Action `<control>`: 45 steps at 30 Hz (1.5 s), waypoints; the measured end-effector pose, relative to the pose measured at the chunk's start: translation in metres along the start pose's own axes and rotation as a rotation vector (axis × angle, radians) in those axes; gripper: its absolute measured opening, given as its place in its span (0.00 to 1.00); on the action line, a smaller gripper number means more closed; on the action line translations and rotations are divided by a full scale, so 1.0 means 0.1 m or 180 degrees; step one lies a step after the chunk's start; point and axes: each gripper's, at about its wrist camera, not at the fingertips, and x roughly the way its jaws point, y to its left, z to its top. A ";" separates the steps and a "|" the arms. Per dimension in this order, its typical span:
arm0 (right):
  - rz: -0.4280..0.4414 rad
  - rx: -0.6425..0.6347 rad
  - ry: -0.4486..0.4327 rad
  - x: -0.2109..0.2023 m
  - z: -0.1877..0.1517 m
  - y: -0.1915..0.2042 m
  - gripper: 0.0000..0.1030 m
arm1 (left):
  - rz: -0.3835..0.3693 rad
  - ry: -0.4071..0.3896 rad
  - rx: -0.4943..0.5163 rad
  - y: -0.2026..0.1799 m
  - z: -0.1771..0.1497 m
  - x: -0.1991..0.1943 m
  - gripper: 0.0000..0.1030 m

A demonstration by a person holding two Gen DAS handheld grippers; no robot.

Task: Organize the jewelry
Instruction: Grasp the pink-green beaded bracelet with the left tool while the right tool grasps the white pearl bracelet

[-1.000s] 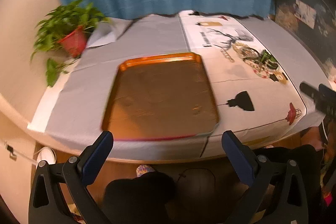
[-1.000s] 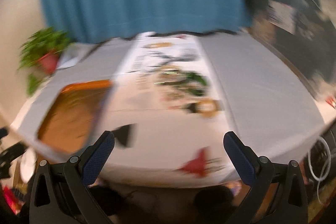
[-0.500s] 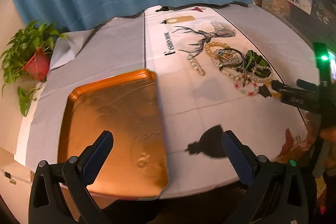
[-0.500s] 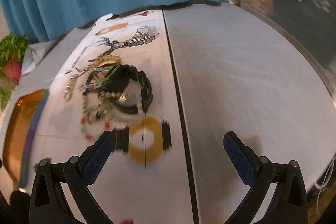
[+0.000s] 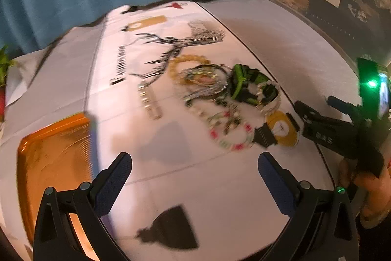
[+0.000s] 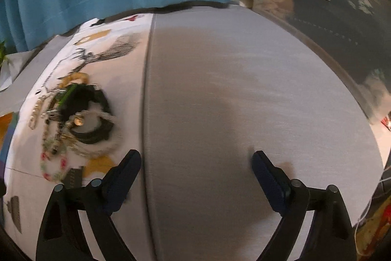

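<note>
Jewelry (image 5: 220, 94), a tangled heap of bracelets, beaded strings and chains, lies on the white printed runner of the tabletop (image 5: 281, 40), about midway across it and ahead of both tools. Read from left to right in the left wrist view: an orange tray (image 5: 53, 163) sits at the near left edge, apart from the heap, and is presumably where the pieces are to go; next comes a short metallic chain (image 5: 149, 99) lying alone, its long axis running away from the camera; then the main heap, with an amber bead bracelet (image 5: 188, 60) at its far side, a green-and-black band (image 5: 244, 85) to the right, and a pink-and-white bead bracelet (image 5: 229, 136) nearest the jaws. A yellow disc with black strap ends (image 5: 281, 129), possibly a watch, closes the heap on the right.

The left gripper (image 5: 195, 175) hovers above the runner, jaws wide open and empty; the heap lies ahead and slightly right of them. The right gripper (image 6: 195, 175), likewise open and empty, points at bare grey cloth; the heap lies to its left, just beside its left jaw. In the left wrist view its tips are close to the yellow disc, so the right gripper appears the nearer. Nothing stands between either tool and the heap; the interlocked strands are the likely difficulty. Motion blur hides finer detail.
</note>
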 end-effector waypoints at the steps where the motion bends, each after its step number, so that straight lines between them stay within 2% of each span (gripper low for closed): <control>1: 0.0022 0.0004 0.0009 0.00 0.00 -0.05 0.89 | -0.0011 0.0024 0.0020 -0.04 0.03 0.06 1.00; 3: 0.0095 -0.0007 0.0032 -0.01 0.02 -0.06 0.89 | 0.0009 0.0119 0.0042 -0.09 0.10 0.19 1.00; 5: 0.0360 -0.0056 -0.0069 -0.07 0.03 -0.03 0.89 | 0.0000 0.0168 0.0021 -0.10 0.11 0.25 1.00; 8: 0.0576 -0.0213 -0.0104 -0.05 0.07 0.13 0.89 | -0.0002 0.0226 -0.0033 -0.07 0.12 0.33 1.00; 10: 0.0607 -0.0298 -0.0066 0.01 0.11 0.25 0.89 | -0.0018 0.0280 -0.0085 -0.03 0.12 0.39 1.00; 14: 0.0479 -0.0627 0.0003 0.18 0.19 0.45 0.89 | -0.0069 0.0507 -0.0163 0.08 0.14 0.56 0.99; 16: 0.0569 -0.0734 0.0020 0.19 0.21 0.49 0.89 | -0.0206 0.0557 -0.0283 0.16 0.13 0.60 0.99; 19: 0.0781 -0.0968 0.0019 0.19 0.18 0.53 0.89 | -0.0277 0.0514 -0.0381 0.19 0.14 0.60 0.96; 20: 0.0823 -0.1031 0.0004 0.18 0.19 0.56 0.89 | -0.0297 0.0480 -0.0395 0.18 0.14 0.59 0.91; 22: 0.0911 -0.1123 0.0033 0.17 0.21 0.59 0.86 | -0.0258 0.0416 -0.0313 0.12 0.16 0.56 0.64; 23: 0.0975 -0.1180 0.0011 0.14 0.21 0.63 0.68 | -0.0266 0.0392 -0.0194 0.06 0.17 0.54 0.34; 24: 0.1049 -0.1257 -0.0048 0.10 0.21 0.68 0.28 | -0.0382 0.0412 -0.0121 0.03 0.18 0.53 0.04; 25: 0.1048 -0.1342 -0.0096 0.07 0.19 0.73 0.10 | -0.0546 0.0472 -0.0139 0.03 0.19 0.53 0.05; 26: 0.0977 -0.1383 -0.0109 0.06 0.18 0.76 0.06 | -0.0653 0.0539 -0.0187 0.03 0.17 0.53 0.04; 30: 0.0834 -0.0983 0.0075 -0.02 0.15 0.59 0.06 | -0.0744 0.0499 -0.0163 0.08 0.12 0.37 0.04; 34: 0.0624 -0.0603 0.0051 -0.18 0.13 0.22 0.06 | -0.0741 0.0290 -0.0147 0.16 0.11 0.03 0.03; 36: 0.0611 -0.0471 0.0042 -0.28 0.14 0.09 0.06 | -0.0732 0.0203 -0.0153 0.23 0.13 -0.11 0.00; 39: 0.0609 -0.0429 -0.0003 -0.46 0.15 0.00 0.06 | -0.0714 0.0087 -0.0135 0.28 0.08 -0.31 0.00; 44: 0.0615 -0.0473 -0.0115 -0.75 0.17 0.04 0.06 | -0.0669 -0.0001 -0.0107 0.39 0.05 -0.39 0.00; 45: 0.0616 -0.0474 -0.0109 -0.76 0.17 0.06 0.06 | -0.0688 0.0054 -0.0077 0.39 0.03 -0.33 0.04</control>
